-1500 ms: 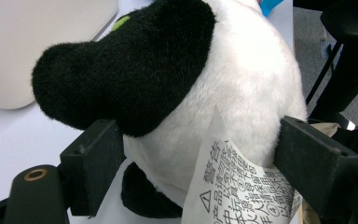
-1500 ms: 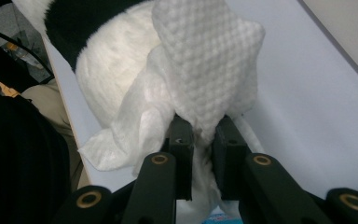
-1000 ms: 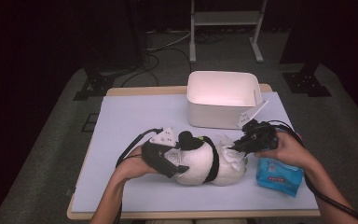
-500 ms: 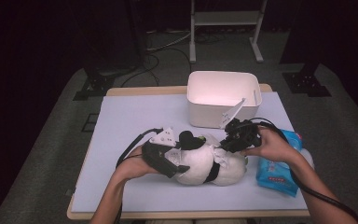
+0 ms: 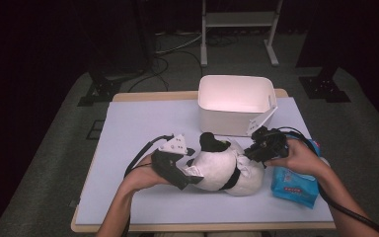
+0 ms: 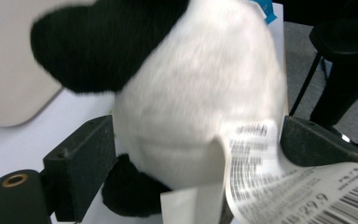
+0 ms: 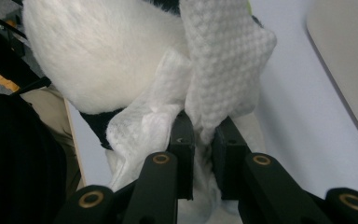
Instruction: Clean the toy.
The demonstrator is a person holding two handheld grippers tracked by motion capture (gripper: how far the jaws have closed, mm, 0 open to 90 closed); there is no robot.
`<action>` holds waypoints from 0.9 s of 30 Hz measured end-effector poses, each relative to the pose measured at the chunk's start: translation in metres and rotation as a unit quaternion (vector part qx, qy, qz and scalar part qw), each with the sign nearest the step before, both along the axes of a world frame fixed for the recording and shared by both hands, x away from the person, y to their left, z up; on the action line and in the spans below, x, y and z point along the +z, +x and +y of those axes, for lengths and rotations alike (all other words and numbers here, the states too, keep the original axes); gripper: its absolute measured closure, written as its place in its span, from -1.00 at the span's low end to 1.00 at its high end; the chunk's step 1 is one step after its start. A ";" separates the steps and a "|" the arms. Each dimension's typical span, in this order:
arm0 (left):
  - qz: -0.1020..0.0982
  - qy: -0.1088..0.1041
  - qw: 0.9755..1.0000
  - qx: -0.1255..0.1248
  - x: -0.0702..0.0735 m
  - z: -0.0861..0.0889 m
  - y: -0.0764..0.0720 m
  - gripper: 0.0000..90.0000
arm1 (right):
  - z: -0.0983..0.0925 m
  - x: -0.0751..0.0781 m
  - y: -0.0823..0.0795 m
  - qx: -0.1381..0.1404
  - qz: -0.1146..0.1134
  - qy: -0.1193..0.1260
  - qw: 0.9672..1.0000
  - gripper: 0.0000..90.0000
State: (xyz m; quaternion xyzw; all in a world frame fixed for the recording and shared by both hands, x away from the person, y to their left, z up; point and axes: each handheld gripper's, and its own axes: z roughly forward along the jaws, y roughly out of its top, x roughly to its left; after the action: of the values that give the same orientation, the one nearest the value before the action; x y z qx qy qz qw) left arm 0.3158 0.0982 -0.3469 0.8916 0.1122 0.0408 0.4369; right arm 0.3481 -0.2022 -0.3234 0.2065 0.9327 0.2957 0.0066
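Wiping the panda plush toy (image 5: 227,168) at lower centre of the high view looks underway: the right gripper (image 7: 204,135) is pinching a wet wipe (image 7: 223,60) against it, while the left gripper (image 6: 191,154), jaws just widened, is straddling its body; more wiping likely remains.

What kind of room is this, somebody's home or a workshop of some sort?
Probably a lab or recording studio, not a home: a lone table with a pale cover stands amid dark surroundings, cables trail across the grey floor, and a metal stand rises behind it.
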 end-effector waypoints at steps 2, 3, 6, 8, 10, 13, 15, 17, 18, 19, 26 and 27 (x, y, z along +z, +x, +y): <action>0.008 0.003 1.000 -0.004 -0.003 -0.002 0.002 -0.79 | -0.004 0.000 -0.001 -0.006 0.003 0.002 1.000 0.78; 0.011 0.005 1.000 -0.007 -0.006 -0.003 0.002 -0.79 | -0.007 -0.001 -0.001 -0.004 0.000 0.004 1.000 0.78; 0.026 0.006 1.000 -0.013 -0.013 -0.008 0.003 -0.82 | -0.014 -0.002 -0.004 -0.011 0.004 0.010 1.000 0.78; 0.033 0.003 0.999 -0.017 -0.018 -0.013 0.005 -0.82 | -0.018 -0.003 -0.005 -0.013 0.004 0.012 1.000 0.78; 0.031 0.000 0.999 -0.013 -0.021 -0.017 0.006 -0.87 | -0.021 -0.004 -0.007 -0.014 0.006 0.015 1.000 0.78; 0.017 -0.006 1.000 -0.007 -0.022 -0.022 0.007 -0.86 | -0.023 -0.005 -0.009 -0.014 0.008 0.017 1.000 0.79; 0.009 -0.013 1.000 -0.007 -0.020 -0.022 0.008 -0.70 | -0.023 -0.006 -0.009 -0.016 0.009 0.019 1.000 0.79; 0.001 -0.018 1.000 -0.006 -0.017 -0.021 0.008 -0.51 | -0.023 -0.006 -0.009 -0.020 0.007 0.023 1.000 0.79; -0.002 -0.020 1.000 -0.005 -0.015 -0.020 0.008 -0.47 | -0.024 -0.007 -0.009 -0.023 0.008 0.027 0.999 0.79; -0.006 -0.019 1.000 -0.005 -0.013 -0.020 0.008 -0.42 | -0.025 -0.007 -0.009 -0.026 0.007 0.031 0.999 0.79; -0.019 -0.012 1.000 0.000 0.003 -0.018 0.009 -0.23 | -0.025 -0.005 -0.007 -0.025 0.002 0.064 0.998 0.80; -0.020 -0.013 1.000 0.001 0.006 -0.017 0.009 -0.22 | -0.025 -0.005 -0.007 -0.025 0.001 0.065 0.998 0.80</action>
State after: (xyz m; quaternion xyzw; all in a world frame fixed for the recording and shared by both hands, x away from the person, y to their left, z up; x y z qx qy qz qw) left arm 0.3253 0.0811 -0.3407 0.8849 0.1051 0.0574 0.4502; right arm 0.3411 -0.2273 -0.3281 0.2297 0.9060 0.3556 -0.0008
